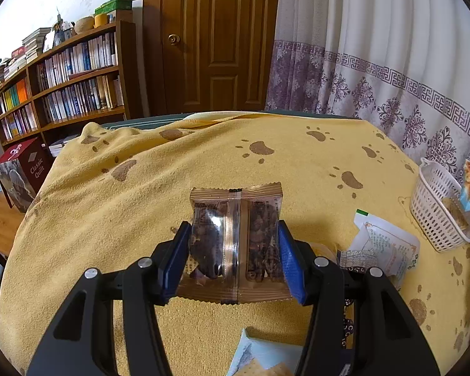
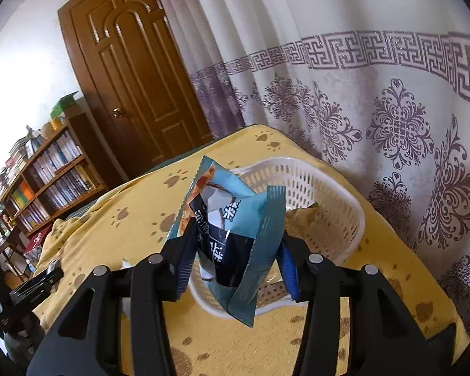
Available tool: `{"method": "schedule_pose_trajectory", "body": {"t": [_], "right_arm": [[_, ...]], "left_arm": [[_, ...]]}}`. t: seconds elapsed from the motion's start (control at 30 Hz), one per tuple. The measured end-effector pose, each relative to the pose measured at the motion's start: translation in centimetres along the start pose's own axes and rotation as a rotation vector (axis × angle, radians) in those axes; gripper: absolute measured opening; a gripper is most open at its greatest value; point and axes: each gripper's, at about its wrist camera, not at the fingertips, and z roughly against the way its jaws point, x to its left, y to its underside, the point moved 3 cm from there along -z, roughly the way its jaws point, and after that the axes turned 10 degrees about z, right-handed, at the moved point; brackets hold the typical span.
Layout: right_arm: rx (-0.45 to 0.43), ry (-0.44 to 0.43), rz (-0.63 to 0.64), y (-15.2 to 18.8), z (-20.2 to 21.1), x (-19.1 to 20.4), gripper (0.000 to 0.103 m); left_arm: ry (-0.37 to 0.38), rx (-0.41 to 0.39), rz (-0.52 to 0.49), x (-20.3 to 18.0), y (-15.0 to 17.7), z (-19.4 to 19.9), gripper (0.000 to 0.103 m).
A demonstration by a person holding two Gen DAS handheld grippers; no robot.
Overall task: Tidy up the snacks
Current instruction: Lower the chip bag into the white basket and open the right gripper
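Observation:
My left gripper (image 1: 233,230) is shut on a brown-edged clear snack packet (image 1: 235,206) with dark pieces inside, held just above the yellow paw-print cloth (image 1: 203,163). In the right wrist view my right gripper (image 2: 235,239) is shut on a crumpled blue snack packet (image 2: 232,213), which hangs over the near rim of the white perforated basket (image 2: 326,200). The same basket (image 1: 432,206) stands at the table's right side in the left wrist view, with a brownish packet (image 1: 454,216) lying inside it.
White printed packets (image 1: 388,244) lie on the cloth to the right of my left gripper, and a light blue packet (image 1: 260,357) lies below it. A patterned curtain (image 2: 391,119) hangs close behind the basket. A bookshelf (image 1: 62,78) and a wooden door (image 1: 216,40) stand beyond the table.

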Motion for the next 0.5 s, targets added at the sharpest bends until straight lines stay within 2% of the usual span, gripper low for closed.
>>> {"method": "schedule_pose_trajectory", "body": {"t": [0.13,0.2,0.5], "right_arm": [[0.013,0.007,-0.018,0.3,-0.8,-0.5,0.053],[0.012,0.003,-0.028,0.5,-0.8,-0.7,0.060],[-0.007,-0.005,-0.026,1.1,0.4,-0.4,0.060]], "left_arm": [[-0.003,0.002,-0.002,0.0,0.1,-0.2,0.055],[-0.004,0.002,-0.002,0.0,0.1,-0.2,0.055],[-0.001,0.002,-0.009,-0.1,0.4,-0.3,0.055]]}}
